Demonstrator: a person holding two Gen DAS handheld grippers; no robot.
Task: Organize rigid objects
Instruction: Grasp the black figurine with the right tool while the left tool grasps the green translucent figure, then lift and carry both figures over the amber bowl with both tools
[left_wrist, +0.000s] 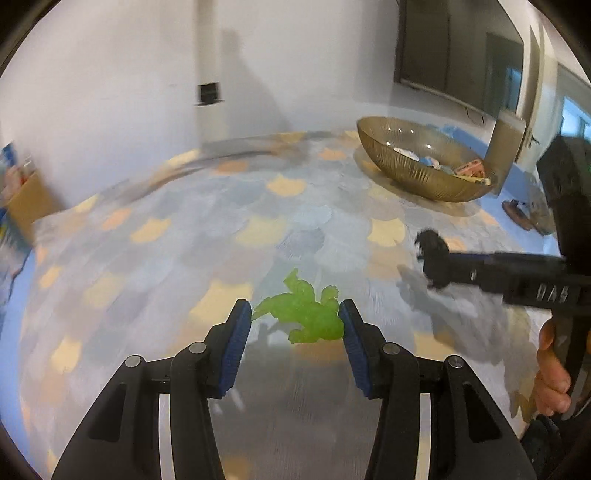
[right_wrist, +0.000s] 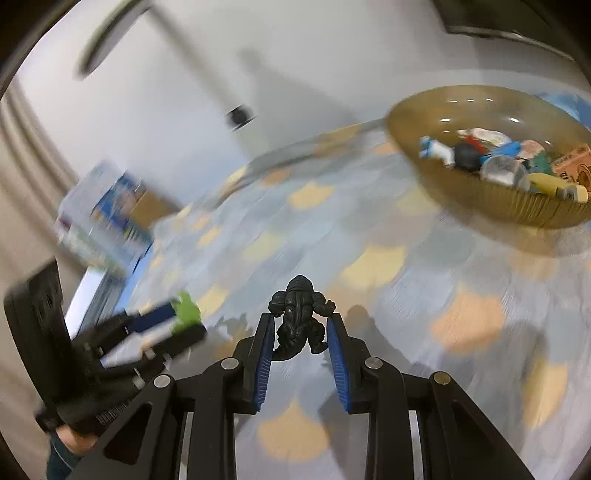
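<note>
Between the left gripper's (left_wrist: 295, 314) fingers sits a green figure (left_wrist: 303, 314), pinched at its sides; the right gripper (right_wrist: 300, 319) clamps a black figure (right_wrist: 298, 319) likewise. Both look light, stiff, knobbly plastic, best held across the torso. Far ahead of the fingers stands the bowl (right_wrist: 517, 210).

A table (left_wrist: 258, 229) with a scallop-patterned cloth carries a ribbed amber bowl (left_wrist: 424, 177) of toys at two o'clock.
</note>
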